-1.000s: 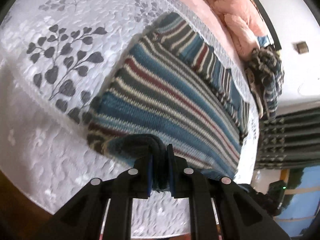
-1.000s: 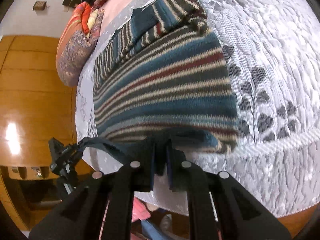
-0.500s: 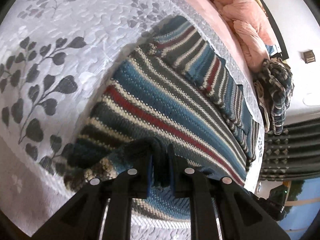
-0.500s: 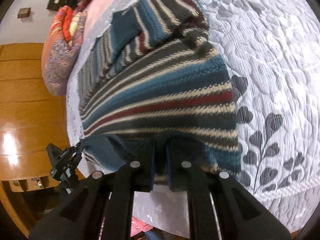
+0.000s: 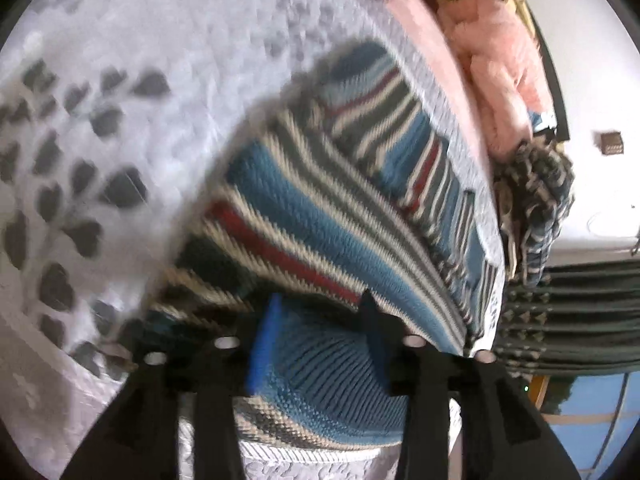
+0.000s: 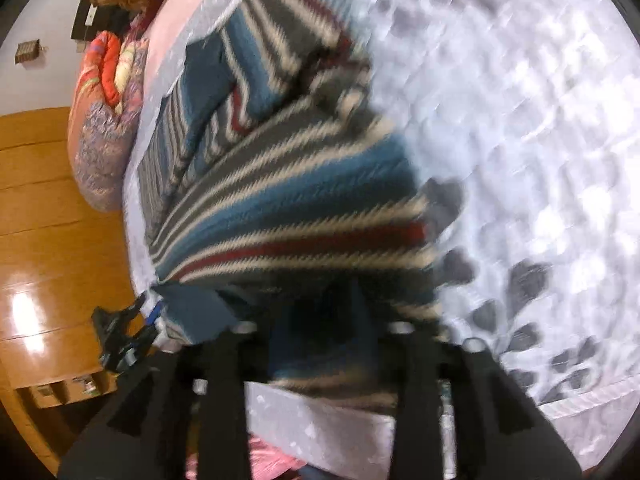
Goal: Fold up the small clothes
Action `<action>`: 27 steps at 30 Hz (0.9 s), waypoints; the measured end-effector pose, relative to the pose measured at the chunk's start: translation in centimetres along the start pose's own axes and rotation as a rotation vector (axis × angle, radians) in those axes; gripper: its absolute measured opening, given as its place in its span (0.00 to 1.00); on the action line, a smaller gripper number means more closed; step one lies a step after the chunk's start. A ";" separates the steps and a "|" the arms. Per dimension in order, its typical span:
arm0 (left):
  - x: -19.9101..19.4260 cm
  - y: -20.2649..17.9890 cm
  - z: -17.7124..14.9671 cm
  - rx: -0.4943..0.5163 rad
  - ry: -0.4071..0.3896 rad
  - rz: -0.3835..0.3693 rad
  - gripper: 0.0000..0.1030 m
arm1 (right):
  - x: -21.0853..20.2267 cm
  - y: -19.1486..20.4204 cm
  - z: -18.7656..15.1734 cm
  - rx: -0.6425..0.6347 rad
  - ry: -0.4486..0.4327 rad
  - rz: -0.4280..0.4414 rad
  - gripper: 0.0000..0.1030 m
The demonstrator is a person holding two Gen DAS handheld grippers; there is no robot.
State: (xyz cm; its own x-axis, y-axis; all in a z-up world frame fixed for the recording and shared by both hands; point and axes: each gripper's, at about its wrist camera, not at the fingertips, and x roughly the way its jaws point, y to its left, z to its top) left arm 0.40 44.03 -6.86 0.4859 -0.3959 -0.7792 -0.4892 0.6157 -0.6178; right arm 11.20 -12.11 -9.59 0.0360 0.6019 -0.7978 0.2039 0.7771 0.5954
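Both tongs gape (blurred) over the striped sweater [image 5: 320, 216].

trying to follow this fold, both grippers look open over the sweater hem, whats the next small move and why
Probably draw both grippers straight back off the sweater. The left gripper and right gripper both stand open with the knit lying loose between their fingers, and the folded hem rests on the bedspread. Nothing is gripped, so backing away should leave the fold undisturbed.

No legible text.
Nothing readable on the striped sweater [image 5: 320, 216], the bedspread [image 6: 520, 120] or the wall; both views blurred.
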 end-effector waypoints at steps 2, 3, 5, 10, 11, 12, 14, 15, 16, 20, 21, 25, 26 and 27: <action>-0.8 0.2 0.3 -0.005 -0.022 -0.009 0.43 | -1.1 -0.5 0.2 0.000 -0.028 -0.010 0.35; -1.2 0.1 0.4 0.007 -0.034 -0.006 0.43 | -1.6 -0.7 0.2 -0.003 -0.043 -0.016 0.35; -1.7 -0.8 0.3 0.064 -0.050 0.012 0.43 | -2.5 -0.4 0.4 -0.023 -0.077 -0.018 0.35; -1.0 -5.1 -0.8 0.313 -0.046 0.105 0.50 | -3.4 2.5 0.2 -0.203 -0.105 -0.042 0.36; -0.6 -5.8 -1.1 0.354 -0.043 0.128 0.53 | -3.1 3.3 -0.1 -0.257 -0.098 -0.063 0.39; 0.0 -6.7 -1.7 0.427 -0.035 0.178 0.55 | -2.7 4.0 -0.4 -0.297 -0.090 -0.081 0.42; 1.2 -7.5 -2.5 0.512 -0.024 0.250 0.58 | -1.6 4.9 -1.0 -0.362 -0.063 -0.115 0.42; 1.7 -7.8 -2.7 0.536 -0.017 0.275 0.59 | -0.9 5.2 -1.2 -0.385 -0.049 -0.135 0.42; 2.2 -7.8 -3.0 0.555 -0.006 0.299 0.59 | -0.2 5.4 -1.3 -0.398 -0.036 -0.155 0.42; 3.6 -7.3 -3.4 0.579 0.021 0.343 0.60 | 1.6 5.5 -1.4 -0.435 0.003 -0.203 0.47; 4.0 -7.1 -3.4 0.581 0.030 0.349 0.61 | 1.8 5.4 -1.4 -0.438 0.007 -0.209 0.49; 5.3 -6.9 -3.7 0.584 0.062 0.363 0.61 | 3.5 5.2 -1.2 -0.457 0.052 -0.228 0.50; 5.6 -7.0 -3.8 0.592 0.069 0.367 0.62 | 3.7 5.2 -1.4 -0.463 0.060 -0.231 0.50; 5.9 -7.2 -4.0 0.611 0.076 0.383 0.63 | 4.1 5.2 -1.7 -0.478 0.076 -0.238 0.51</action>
State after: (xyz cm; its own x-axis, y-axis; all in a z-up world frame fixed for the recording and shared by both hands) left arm 3.86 34.51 -7.47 0.2986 -0.1087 -0.9482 -0.1121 0.9826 -0.1480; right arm 10.71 -5.28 -9.62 -0.0318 0.3966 -0.9174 -0.2707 0.8802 0.3899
